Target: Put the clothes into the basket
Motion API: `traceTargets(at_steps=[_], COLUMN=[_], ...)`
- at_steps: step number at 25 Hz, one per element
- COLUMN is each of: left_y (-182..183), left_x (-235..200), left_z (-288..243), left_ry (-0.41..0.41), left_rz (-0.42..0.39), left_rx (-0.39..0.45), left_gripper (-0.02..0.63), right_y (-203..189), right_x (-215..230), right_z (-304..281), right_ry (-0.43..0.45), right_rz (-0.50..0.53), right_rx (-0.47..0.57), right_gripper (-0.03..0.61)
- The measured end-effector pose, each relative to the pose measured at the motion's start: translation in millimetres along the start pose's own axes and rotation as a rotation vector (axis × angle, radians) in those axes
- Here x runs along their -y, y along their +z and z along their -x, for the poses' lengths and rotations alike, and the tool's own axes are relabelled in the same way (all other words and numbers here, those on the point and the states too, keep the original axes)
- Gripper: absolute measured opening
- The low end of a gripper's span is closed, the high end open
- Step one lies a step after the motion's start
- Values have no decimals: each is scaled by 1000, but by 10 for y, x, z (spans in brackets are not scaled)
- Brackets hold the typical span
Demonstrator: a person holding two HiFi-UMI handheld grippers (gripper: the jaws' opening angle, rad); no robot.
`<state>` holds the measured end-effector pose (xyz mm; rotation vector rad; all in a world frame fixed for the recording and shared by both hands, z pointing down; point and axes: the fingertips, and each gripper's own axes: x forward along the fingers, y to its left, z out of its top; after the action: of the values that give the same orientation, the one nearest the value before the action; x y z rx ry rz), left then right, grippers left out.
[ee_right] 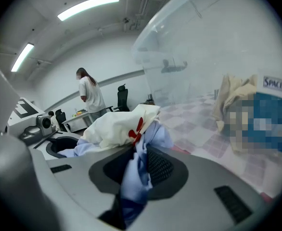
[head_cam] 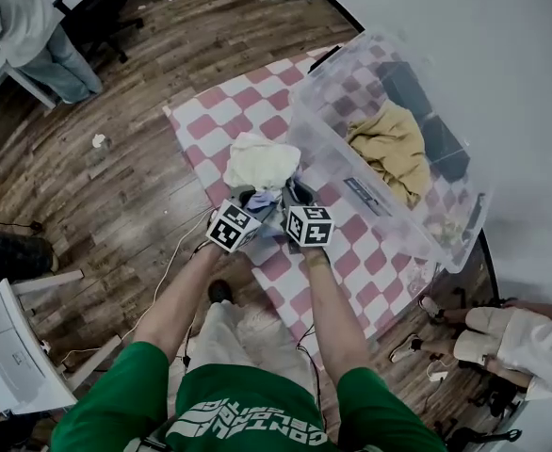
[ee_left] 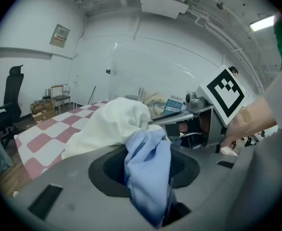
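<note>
Since left hand-held gripper (head_cam: 253,201) and right hand-held gripper (head_cam: 293,196) both clench the cream-and-blue cloth bundle (head_cam: 260,161), it hangs evenly, ready for the clear plastic basket (head_cam: 306,121).

Clothes bundle (head_cam: 260,161) over mat (head_cam: 210,111), just left of basket (head_cam: 314,130), near edge in left gripper (head_cam: 255,203) and right gripper (head_cam: 290,196); garment (head_cam: 389,144) inside basket.
</note>
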<state>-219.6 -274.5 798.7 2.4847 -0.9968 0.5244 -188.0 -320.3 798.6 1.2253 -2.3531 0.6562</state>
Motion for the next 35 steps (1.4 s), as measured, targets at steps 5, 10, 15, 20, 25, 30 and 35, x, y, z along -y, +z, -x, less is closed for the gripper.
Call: traceTargets(at_steps=[5,10,15,20,25,30,35], left_y=[354,809,1373,1908,2419,2883,3239], left_x=[151,341,595,881,1226,1529,1822], left_z=[383,854,1296,1615,1776,1855,1758], left_ry=[56,131,198,245,276,289,278], left_rz=[-18,-43,-109,-172,-234,-299,-356], left_rx=[83,173,254,322,381,437,464], left_gripper=[160,160,158,158,158,158,158], right_y=[404,902,1467,1968,2393,2770,3001], right_x=[-288,-626,-895,-1035,-1014,-940,-711], right_z=[334,747,1268,1781,2298,2741,3100], right_ry=[47,110,157,190,211,223,209], right_rz=[64,130,175,215,257,294,309], right_rx=[82,175,285,376,455,533,581], right_gripper=[80,80,80,80,80,80,80])
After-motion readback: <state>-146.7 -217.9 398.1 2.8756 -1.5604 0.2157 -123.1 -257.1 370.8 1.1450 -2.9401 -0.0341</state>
